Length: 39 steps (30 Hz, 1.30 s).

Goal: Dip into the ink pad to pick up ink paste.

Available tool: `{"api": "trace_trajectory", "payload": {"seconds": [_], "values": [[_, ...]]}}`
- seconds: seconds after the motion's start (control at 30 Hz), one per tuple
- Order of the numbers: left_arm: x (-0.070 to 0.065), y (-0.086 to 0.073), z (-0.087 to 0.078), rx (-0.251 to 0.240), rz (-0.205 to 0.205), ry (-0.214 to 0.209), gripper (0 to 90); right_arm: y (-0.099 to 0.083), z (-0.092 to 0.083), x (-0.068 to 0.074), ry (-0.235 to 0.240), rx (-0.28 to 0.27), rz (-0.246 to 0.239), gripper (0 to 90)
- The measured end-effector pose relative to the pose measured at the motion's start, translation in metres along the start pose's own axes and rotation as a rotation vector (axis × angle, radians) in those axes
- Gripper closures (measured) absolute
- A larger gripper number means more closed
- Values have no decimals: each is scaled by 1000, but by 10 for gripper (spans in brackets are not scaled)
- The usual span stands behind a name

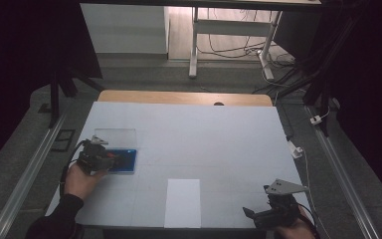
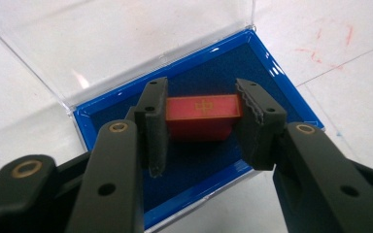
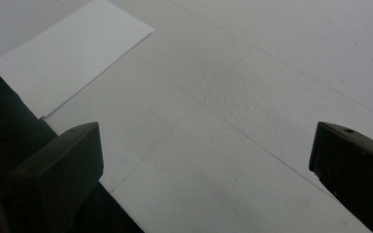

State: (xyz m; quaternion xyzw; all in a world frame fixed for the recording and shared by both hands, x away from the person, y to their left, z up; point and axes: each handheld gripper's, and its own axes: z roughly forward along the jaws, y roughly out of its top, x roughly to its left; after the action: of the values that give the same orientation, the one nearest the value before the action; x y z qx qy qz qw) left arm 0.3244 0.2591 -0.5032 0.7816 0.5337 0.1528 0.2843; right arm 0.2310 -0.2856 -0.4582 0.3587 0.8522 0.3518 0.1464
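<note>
Left claw (image 2: 201, 126) around red block (image 2: 203, 114), long axis spanning pad to pad.

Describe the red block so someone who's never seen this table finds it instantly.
Start at the white table and go to its left side, where a shallow blue-lined case lies with its clear lid folded open. The red block sits inside, clamped between the left tongs. It is the only red thing, with a small gold cross on top.
</note>
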Motion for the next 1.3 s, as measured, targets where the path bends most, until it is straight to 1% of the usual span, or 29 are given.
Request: {"api": "trace_trajectory", "payload": {"seconds": [0.03, 0.1, 0.17, 0.37, 0.43, 0.53, 0.57, 0.6, 0.7, 0.8, 0.87, 0.97, 1.0, 1.03, 1.13, 1.23, 1.3], "values": [[-1, 0, 0, 1, 4, 6, 588, 0, 0, 0, -1, 1, 1, 0], [-6, 1, 1, 7, 34, 34, 588, 0, 0, 0, 0, -2, 3, 0], [-8, 2, 1, 5, 39, 48, 589, -1, 0, 0, 0, -4, 3, 0], [-3, 1, 1, -6, 25, 20, 586, 0, 0, 0, -2, 0, 0, 0], [-3, 0, -1, -9, 37, 19, 585, 0, 1, 0, -1, 0, 3, 0], [-2, 1, -2, -12, 25, 11, 583, 0, 1, -1, -2, 2, 2, 0], [-3, 1, -4, -21, 26, 7, 583, 0, 0, -1, -1, 2, 2, 0], [-3, 2, -5, -31, 30, 9, 583, 0, 0, -1, -2, 0, 3, 0], [-7, 4, -11, -48, 47, 31, 583, 0, 0, -1, -2, -1, 2, 0], [-7, 5, -13, -44, 51, 28, 584, 1, 1, -1, -1, -1, 1, 0], [-6, 4, -16, -49, 42, 13, 584, 1, 1, -1, 1, -3, 2, 0], [-4, 4, -23, -72, 5, -32, 583, 1, 1, -1, 2, -3, 0, 0], [-3, 3, -26, -84, -5, -44, 583, 1, 0, -1, 0, -3, -2, 0], [-3, 3, -28, -86, -8, -50, 583, 0, 0, 0, -1, -4, -1, 0], [-4, 3, -32, -86, -5, -54, 583, 0, 0, 0, -1, -4, -1, 0], [-7, 3, -34, -80, -2, -71, 583, 0, 0, 0, -1, -7, 0, 0], [-9, 3, -35, -73, 9, -75, 583, 0, 0, 0, -1, -7, 1, 0]]}}
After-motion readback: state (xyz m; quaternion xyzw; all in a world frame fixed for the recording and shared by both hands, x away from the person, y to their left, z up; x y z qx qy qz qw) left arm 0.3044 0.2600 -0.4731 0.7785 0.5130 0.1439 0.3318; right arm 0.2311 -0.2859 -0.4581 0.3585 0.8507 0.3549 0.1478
